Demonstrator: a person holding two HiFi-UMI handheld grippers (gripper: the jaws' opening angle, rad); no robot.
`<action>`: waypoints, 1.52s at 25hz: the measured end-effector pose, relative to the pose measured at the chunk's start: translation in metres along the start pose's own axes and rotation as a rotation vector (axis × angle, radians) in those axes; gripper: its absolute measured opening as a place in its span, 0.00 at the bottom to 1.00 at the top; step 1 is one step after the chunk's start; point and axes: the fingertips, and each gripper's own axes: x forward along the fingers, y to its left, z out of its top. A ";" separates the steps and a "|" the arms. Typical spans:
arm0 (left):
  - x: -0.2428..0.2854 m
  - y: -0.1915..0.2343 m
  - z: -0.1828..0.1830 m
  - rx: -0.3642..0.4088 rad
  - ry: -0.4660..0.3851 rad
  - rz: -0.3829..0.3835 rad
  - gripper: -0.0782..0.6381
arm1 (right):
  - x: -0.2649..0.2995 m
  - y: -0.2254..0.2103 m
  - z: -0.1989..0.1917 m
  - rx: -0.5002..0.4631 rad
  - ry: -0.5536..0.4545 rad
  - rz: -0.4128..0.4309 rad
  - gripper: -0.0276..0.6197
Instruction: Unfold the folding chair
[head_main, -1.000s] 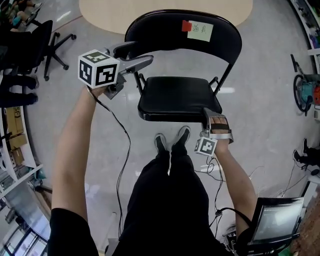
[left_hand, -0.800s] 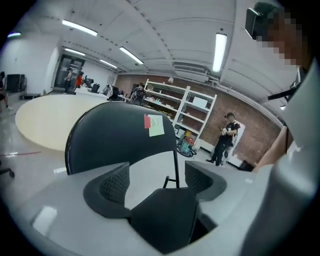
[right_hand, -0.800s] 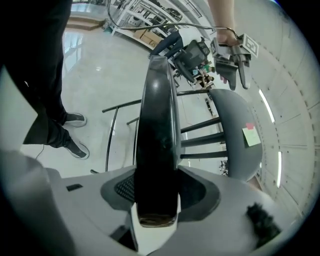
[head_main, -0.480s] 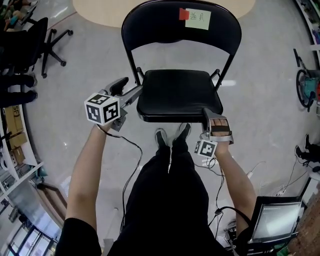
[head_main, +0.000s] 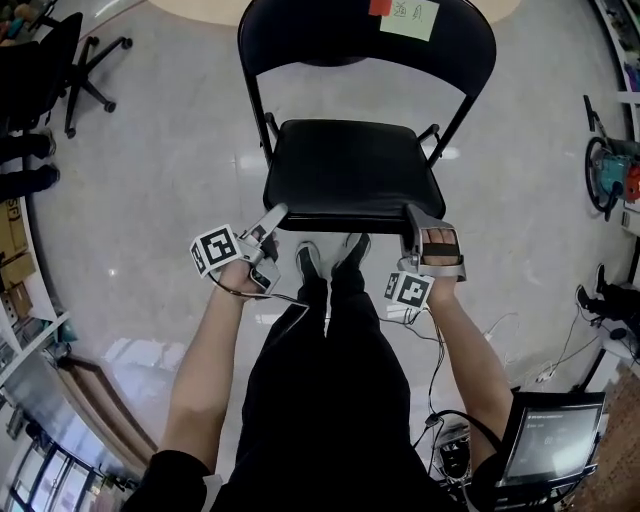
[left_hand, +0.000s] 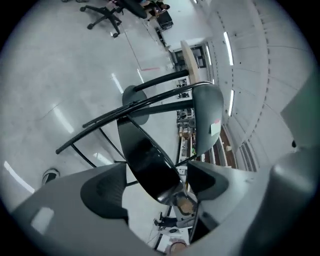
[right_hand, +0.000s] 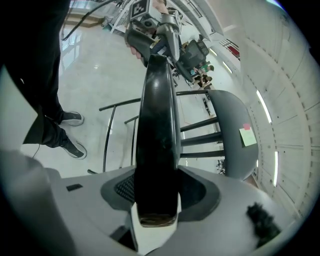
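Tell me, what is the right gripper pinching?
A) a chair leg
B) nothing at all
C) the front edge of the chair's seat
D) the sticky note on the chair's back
C: the right gripper has its jaws closed on the front edge of the black seat, and the right gripper view shows the seat's edge clamped between its pads.

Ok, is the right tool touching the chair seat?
Touching. The right gripper view shows the right tool closed on the front edge of the seat, with both pads pressed against it and no gap.
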 end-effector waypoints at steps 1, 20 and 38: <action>0.005 0.001 -0.001 0.015 0.012 0.011 0.64 | 0.000 0.001 0.000 -0.001 0.003 0.000 0.35; 0.005 0.024 -0.029 0.057 0.116 0.030 0.60 | -0.006 0.034 -0.002 -0.001 0.025 0.008 0.38; -0.010 0.055 -0.049 -0.064 0.014 0.003 0.50 | -0.082 0.051 -0.043 0.373 0.043 0.364 0.42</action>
